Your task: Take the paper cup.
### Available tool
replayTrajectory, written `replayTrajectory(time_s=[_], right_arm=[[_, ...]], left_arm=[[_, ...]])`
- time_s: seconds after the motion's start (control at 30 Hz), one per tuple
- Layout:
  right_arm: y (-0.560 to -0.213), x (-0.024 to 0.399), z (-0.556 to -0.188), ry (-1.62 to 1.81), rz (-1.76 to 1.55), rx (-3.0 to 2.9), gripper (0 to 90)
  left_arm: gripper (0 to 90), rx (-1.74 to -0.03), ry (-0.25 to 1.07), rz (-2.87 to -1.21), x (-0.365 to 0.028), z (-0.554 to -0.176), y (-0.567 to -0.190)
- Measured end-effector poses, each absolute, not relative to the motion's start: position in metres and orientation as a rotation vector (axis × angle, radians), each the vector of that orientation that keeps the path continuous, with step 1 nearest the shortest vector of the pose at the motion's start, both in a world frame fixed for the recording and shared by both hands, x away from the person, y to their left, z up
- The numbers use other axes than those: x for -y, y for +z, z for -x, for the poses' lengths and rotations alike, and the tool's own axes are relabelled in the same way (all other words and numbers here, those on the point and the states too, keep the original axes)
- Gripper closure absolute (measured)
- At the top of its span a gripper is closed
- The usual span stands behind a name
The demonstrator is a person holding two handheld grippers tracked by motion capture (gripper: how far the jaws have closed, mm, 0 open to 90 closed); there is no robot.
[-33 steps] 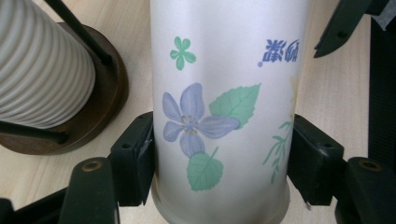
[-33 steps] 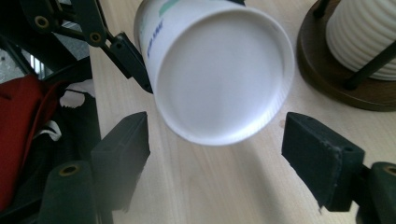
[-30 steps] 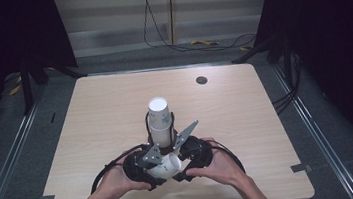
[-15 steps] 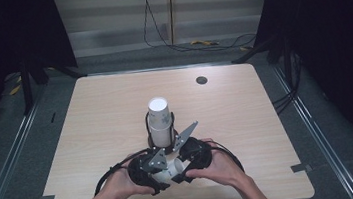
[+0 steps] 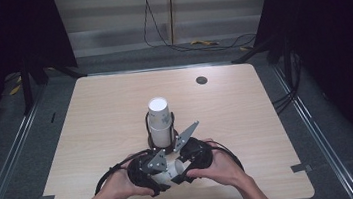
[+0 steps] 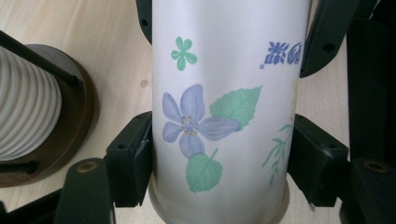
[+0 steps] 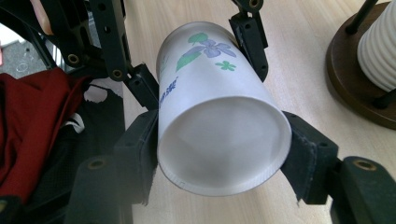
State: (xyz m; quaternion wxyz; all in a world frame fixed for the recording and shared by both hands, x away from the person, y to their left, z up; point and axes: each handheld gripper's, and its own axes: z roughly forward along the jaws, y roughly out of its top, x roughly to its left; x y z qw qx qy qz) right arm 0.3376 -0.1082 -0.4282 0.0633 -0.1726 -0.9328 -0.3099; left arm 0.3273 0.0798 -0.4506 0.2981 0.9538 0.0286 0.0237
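A white paper cup (image 5: 170, 169) printed with purple flowers and green leaves lies on its side just above the table, held between both grippers. My left gripper (image 6: 226, 161) has its pads against the cup's narrow base end; its jaws have just been opening a little, and the cup is still between them. My right gripper (image 7: 219, 158) has just been closing, and its pads press on the cup (image 7: 219, 116) near the open mouth. In the high view the left gripper (image 5: 160, 176) and the right gripper (image 5: 179, 165) meet at the table's front centre.
A stack of ribbed white cups (image 5: 160, 119) stands on a round wooden holder (image 6: 70, 135) with thin black rods, just beyond the grippers. A small dark disc (image 5: 201, 80) sits at the back right of the table (image 5: 90, 114). Red cloth (image 7: 28, 130) lies beyond the front edge.
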Motion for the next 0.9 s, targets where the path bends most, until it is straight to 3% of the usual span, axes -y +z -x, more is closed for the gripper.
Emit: replayTrajectory(time_s=[0.3, 0.9], right_arm=[[-0.426, 0.11, -0.338, -0.959, 0.531, 2.819, 36.2], [-0.419, 0.123, -0.339, -1.013, 0.604, 2.824, 36.5]], left_arm=[[22.0, -0.101, 0.037, -2.451, -0.085, -0.33, -0.45], [17.3, -0.237, 0.052, -2.297, -0.102, -0.338, -0.437]])
